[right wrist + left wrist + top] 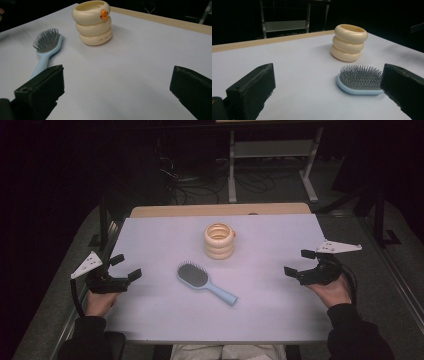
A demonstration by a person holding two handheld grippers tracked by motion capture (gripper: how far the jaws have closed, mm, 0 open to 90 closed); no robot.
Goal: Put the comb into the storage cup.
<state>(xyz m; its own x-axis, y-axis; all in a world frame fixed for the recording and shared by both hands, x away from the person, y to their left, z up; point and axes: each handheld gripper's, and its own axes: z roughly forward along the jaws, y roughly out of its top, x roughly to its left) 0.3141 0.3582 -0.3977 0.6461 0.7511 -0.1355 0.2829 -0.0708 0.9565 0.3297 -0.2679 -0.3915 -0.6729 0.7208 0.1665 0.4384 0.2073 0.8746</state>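
1. On the pale table (150, 320), a light-blue hairbrush (205, 282) lies bristles up near the middle, handle towards the person's right.
2. Just behind it stands a cream ringed holder (219, 241), upright, apart from the brush; the right gripper view shows an orange beak on its top ring.
3. At the table's left edge, the left gripper (126, 268) has its jaws spread wide with nothing between them.
4. At the right edge, the right gripper (298, 263) is likewise spread wide and empty, well apart from the brush.
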